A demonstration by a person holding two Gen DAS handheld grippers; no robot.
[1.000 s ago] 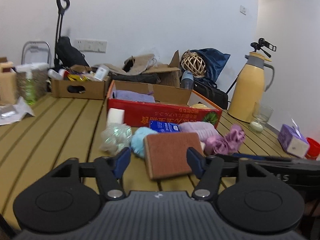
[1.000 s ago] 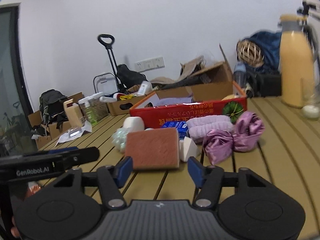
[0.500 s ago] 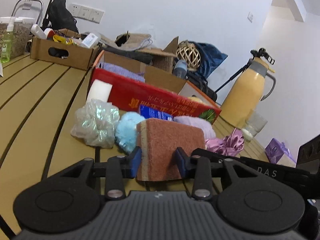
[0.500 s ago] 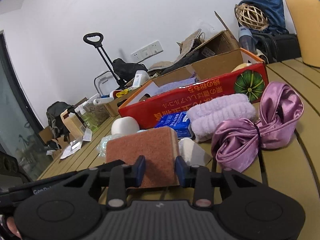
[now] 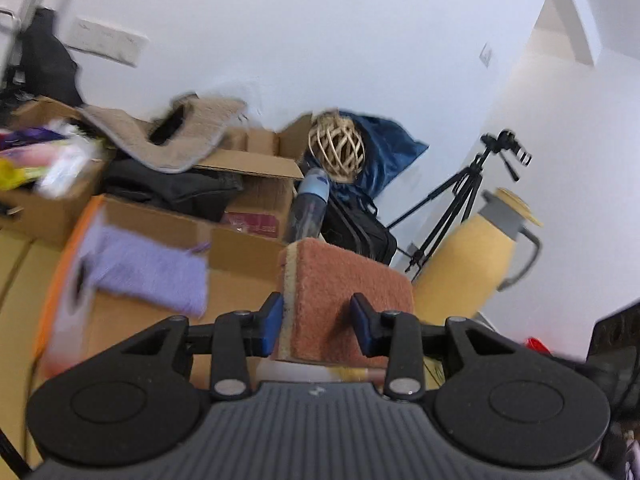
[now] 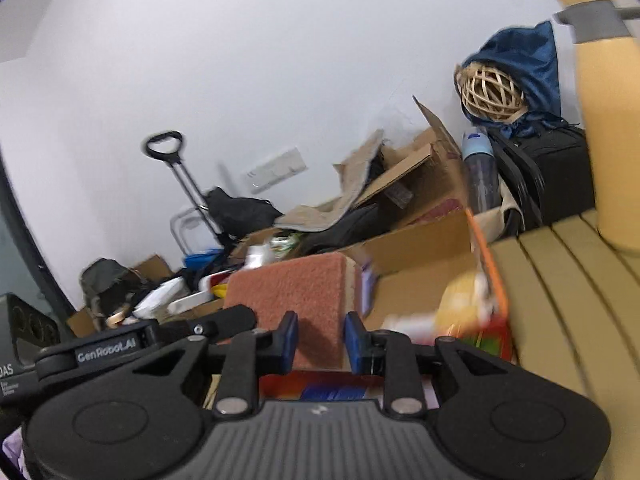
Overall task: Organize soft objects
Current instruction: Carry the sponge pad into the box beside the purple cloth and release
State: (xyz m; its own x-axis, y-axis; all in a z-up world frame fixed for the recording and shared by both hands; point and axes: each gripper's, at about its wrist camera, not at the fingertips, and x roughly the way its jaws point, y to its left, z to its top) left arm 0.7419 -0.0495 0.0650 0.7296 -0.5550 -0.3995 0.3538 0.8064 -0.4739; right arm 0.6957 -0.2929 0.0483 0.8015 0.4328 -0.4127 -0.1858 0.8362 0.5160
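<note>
The 2 grippers clamp 1 rust-brown sponge (image 5: 344, 280) between them, left gripper (image 5: 318, 322) and right gripper (image 6: 318, 340) each pinching an end. The sponge hangs above the open cardboard box (image 5: 160, 224), where a purple cloth (image 5: 148, 270) lies.

- Counter (image 6: 560, 280): tan, slatted, with dark grooves between the boards.
- Open cardboard box (image 6: 420, 248) with orange rim stands on it.
- Yellow thermos jug (image 6: 612, 140) stands at the right, apart from the box.
</note>
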